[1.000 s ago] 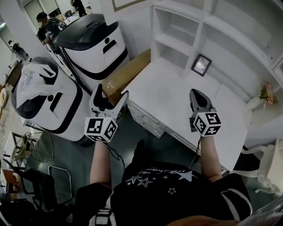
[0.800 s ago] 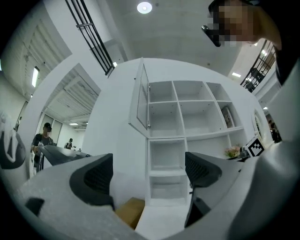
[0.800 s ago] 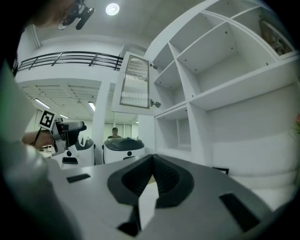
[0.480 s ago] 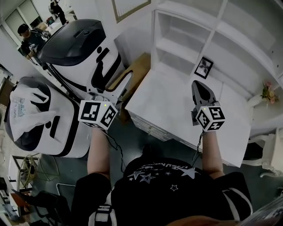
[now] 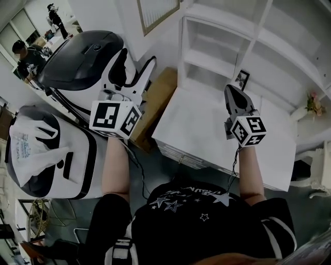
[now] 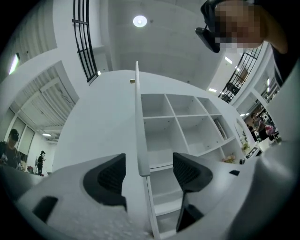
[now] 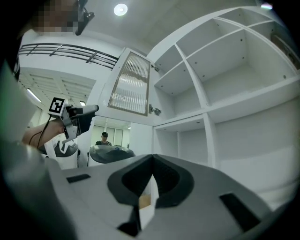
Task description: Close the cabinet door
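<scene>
The white cabinet door (image 6: pixel 139 126) stands open and edge-on between the jaws of my left gripper (image 6: pixel 149 172). Those jaws are closing, with a gap still on both sides of the edge. In the right gripper view the same door (image 7: pixel 131 86) shows its ribbed glass panel, hinged on the white shelf unit (image 7: pixel 220 79), with the left gripper (image 7: pixel 80 112) raised beside it. From the head view, the left gripper (image 5: pixel 135 66) reaches up towards the door (image 5: pixel 158 13). My right gripper (image 5: pixel 235 96) hovers over the white desk, shut and empty (image 7: pixel 151 187).
Two large white-and-black machines (image 5: pixel 88 57) (image 5: pixel 46 150) stand at the left, with a cardboard box (image 5: pixel 158 98) against the desk (image 5: pixel 207 134). A small picture frame (image 5: pixel 241 78) and flowers (image 5: pixel 313 106) sit near the shelves. People (image 5: pixel 23 54) stand at the far left.
Both grippers have risen and moved forward towards the shelf unit. The left one went further, up and away from the desk edge towards the open door.
</scene>
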